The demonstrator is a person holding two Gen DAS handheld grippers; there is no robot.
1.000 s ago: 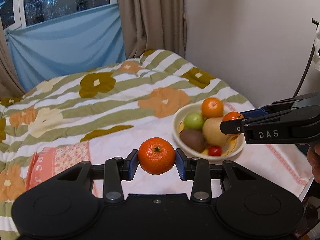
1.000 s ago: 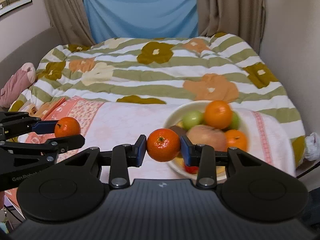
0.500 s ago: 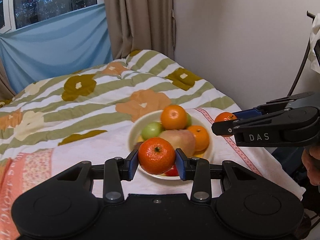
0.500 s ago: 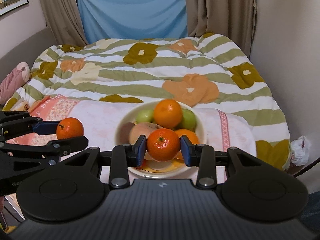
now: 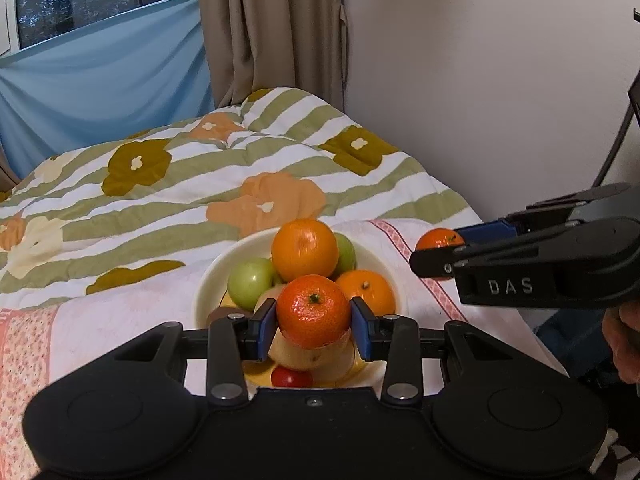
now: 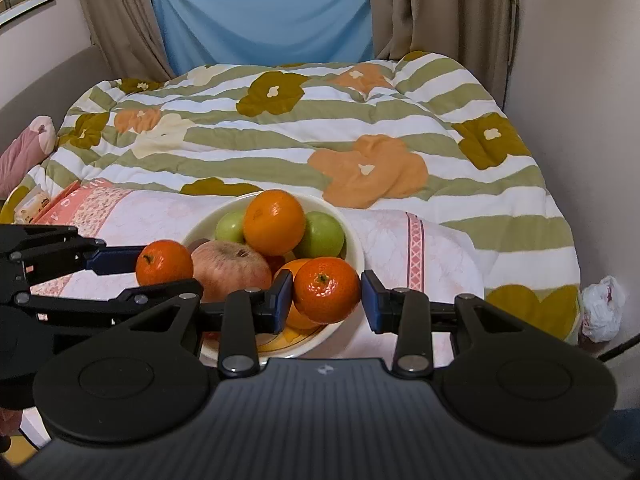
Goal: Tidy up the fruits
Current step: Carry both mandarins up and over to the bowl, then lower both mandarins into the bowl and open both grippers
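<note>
A cream bowl [image 5: 208, 280] [image 6: 352, 240] on the bed holds oranges, green apples, a reddish apple [image 6: 232, 268], a kiwi and a small red fruit [image 5: 291, 378]. My left gripper [image 5: 314, 318] is shut on a tangerine [image 5: 313, 311] just above the bowl's near side; it also shows in the right wrist view [image 6: 164, 262]. My right gripper [image 6: 326, 296] has its jaws slightly parted around a second tangerine [image 6: 327, 290], which touches the left pad, with a small gap at the right pad, over the bowl's right rim. In the left wrist view this tangerine [image 5: 439, 239] shows right of the bowl.
The bowl sits on a pink-white towel [image 6: 432, 256] over a floral striped quilt [image 6: 280, 152]. A wall [image 5: 480, 80] runs close on the right, curtains [image 6: 260, 12] at the back. A white plastic bag [image 6: 602, 308] lies off the bed's right edge.
Both grippers have moved in over the bowl with their tangerines. The right gripper's jaws have parted slightly from its tangerine.
</note>
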